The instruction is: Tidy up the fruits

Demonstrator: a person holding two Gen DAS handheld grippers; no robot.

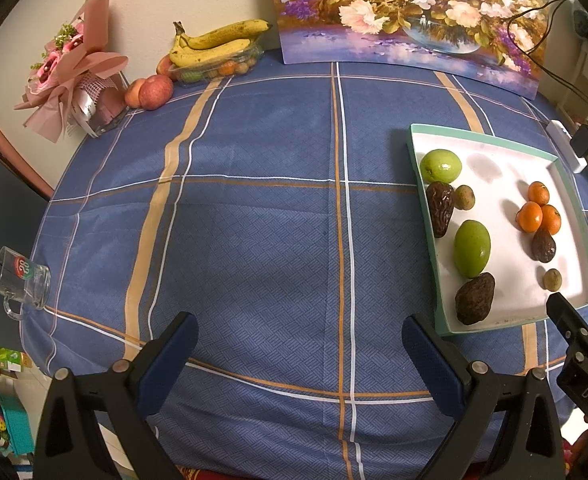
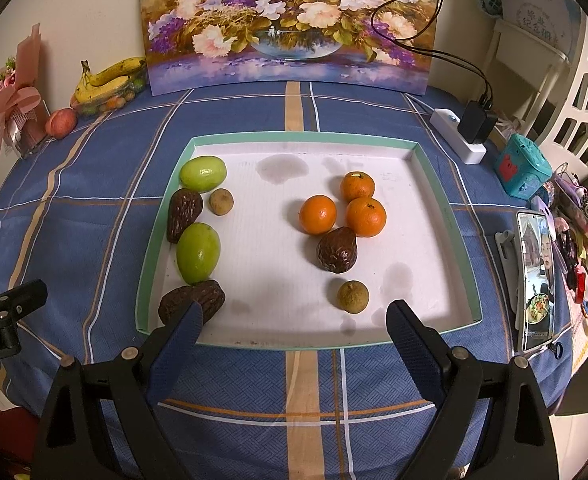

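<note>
A white tray with a green rim (image 2: 306,136) lies on the blue checked tablecloth. Along its left side sit two green fruits (image 2: 203,173) (image 2: 197,253), two dark wrinkled dates (image 2: 184,214) (image 2: 191,302) and a small brown longan (image 2: 221,201). Right of centre are three oranges (image 2: 318,214), a third date (image 2: 337,249) and another longan (image 2: 352,296). My right gripper (image 2: 297,316) stands open over the tray's near edge, holding nothing. Left of the tray (image 1: 422,216), my left gripper (image 1: 300,332) hangs open and empty above bare cloth.
Bananas (image 1: 217,38) on a clear fruit box and an apple (image 1: 155,92) sit at the far left by a pink bouquet (image 1: 69,76). A flower painting (image 2: 289,24) leans on the wall. A glass mug (image 1: 21,280), power strip (image 2: 458,136), teal box (image 2: 524,170) and phone (image 2: 536,276) line the edges.
</note>
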